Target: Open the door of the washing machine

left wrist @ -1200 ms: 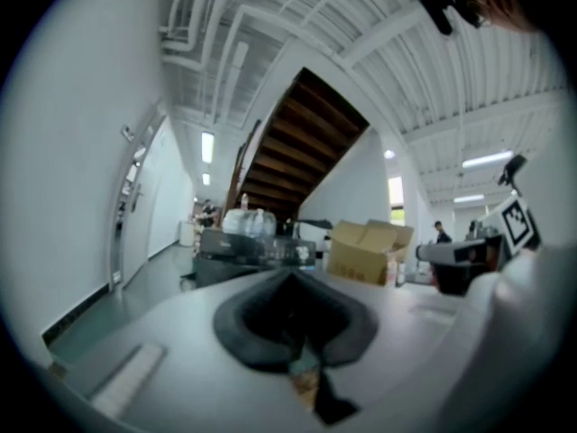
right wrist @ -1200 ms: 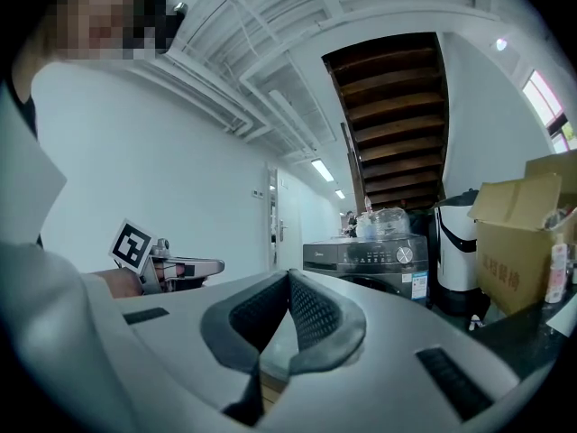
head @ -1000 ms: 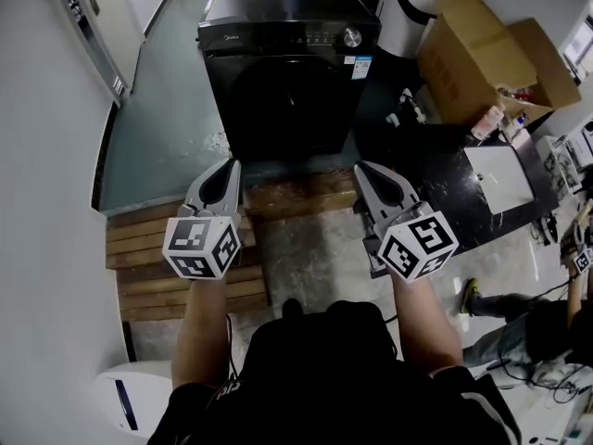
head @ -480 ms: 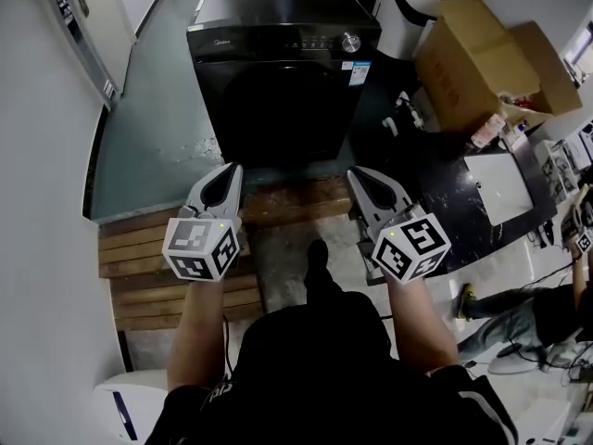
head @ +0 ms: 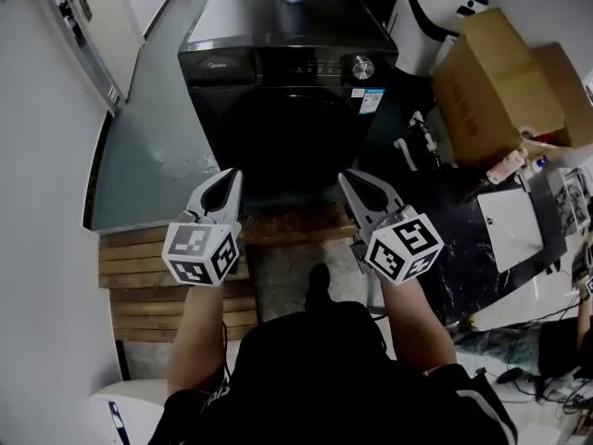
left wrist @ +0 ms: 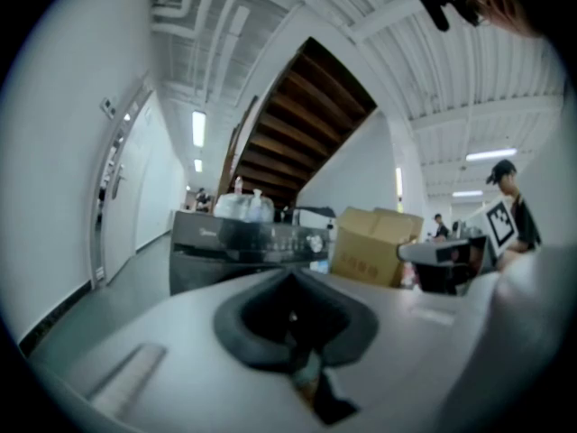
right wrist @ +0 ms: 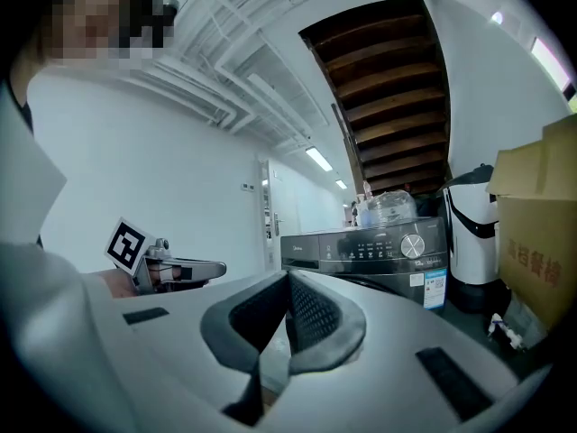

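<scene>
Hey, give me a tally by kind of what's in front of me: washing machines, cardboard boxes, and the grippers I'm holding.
washing machine: 1
cardboard boxes: 2
grippers, left gripper and right gripper: 2
total: 5

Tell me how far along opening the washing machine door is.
Nothing is done: the door is closed. In hand: the left gripper and right gripper, both shut and empty, point at the washing machine without touching it. Left: reach the door and pull it open.
</scene>
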Motion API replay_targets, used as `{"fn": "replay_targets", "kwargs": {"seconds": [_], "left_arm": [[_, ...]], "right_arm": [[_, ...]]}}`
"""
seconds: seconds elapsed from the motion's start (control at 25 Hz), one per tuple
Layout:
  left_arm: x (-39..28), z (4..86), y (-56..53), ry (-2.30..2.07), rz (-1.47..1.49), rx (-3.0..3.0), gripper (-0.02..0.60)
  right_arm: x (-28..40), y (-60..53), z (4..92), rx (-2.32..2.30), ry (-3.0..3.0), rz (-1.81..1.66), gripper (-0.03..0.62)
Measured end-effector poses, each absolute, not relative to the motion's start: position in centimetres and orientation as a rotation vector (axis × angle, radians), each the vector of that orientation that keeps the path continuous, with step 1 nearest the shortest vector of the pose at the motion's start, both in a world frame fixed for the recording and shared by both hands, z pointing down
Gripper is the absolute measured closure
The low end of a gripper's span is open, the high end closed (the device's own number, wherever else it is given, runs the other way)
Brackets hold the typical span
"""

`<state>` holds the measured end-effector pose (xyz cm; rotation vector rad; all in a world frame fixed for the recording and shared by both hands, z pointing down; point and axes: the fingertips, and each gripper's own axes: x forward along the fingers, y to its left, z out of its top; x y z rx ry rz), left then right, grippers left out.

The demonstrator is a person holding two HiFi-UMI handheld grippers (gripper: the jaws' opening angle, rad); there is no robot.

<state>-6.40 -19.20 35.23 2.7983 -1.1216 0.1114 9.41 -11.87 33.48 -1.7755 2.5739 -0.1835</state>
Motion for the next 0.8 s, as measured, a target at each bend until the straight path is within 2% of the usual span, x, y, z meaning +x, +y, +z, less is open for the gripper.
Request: {"fn": "replay_targets", "kwargs": {"seconds": [0.52,0.8], "left_arm": [[3.3,34.4,-29.9,-1.183,0.114,2.781,0.574],[4.5,35.1,-33.0,-1.189,0.135,2.757,0.574]], "right_arm": [[18.2,-23.6,35.4,-1.656,2.667,-0.302,0.587],[19.3,-26.4,36.3,-1.64,2.722,-0.333,0.562]]}}
